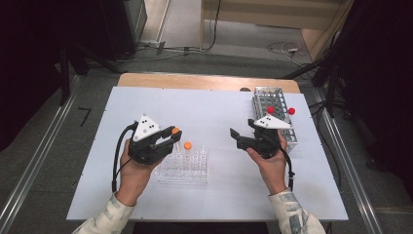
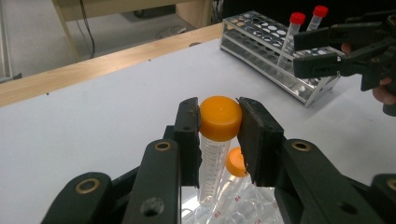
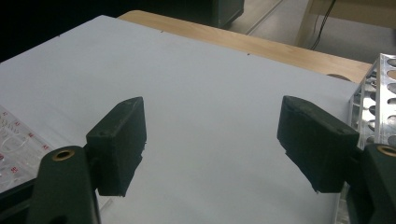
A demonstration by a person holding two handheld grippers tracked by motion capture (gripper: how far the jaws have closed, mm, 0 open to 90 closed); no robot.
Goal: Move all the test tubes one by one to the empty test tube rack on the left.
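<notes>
High view: the left gripper (image 1: 171, 135) has its fingers closed on the orange cap of a tube (image 1: 176, 130), held just above the back edge of the clear rack (image 1: 184, 168) on the white surface (image 1: 204, 112). A second orange-capped tube (image 1: 187, 145) stands in that rack, just to the right of the fingers. The right gripper (image 1: 235, 137) is well apart, its fingers spread and holding nothing, with the metal rack (image 1: 272, 100) and its 2 red-capped tubes (image 1: 271, 110) behind it.

Left gripper view: the 2 fingers (image 2: 189, 135) press on either side of the orange cap, and the tube (image 2: 215, 140) hangs upright between them, its graduated body reaching down toward the clear rack (image 2: 243, 210). The second orange-capped tube (image 2: 236, 162) leans just behind and below the right finger. Farther off, the right gripper (image 2: 308, 53) stands open in front of the metal rack (image 2: 261, 42).

Right gripper view: the fingers (image 3: 119, 140) stand wide apart over bare surface (image 3: 205, 93), nothing between them. The clear rack (image 3: 16, 140) lies beside the left finger, the metal rack (image 3: 380, 102) beside the right one.
</notes>
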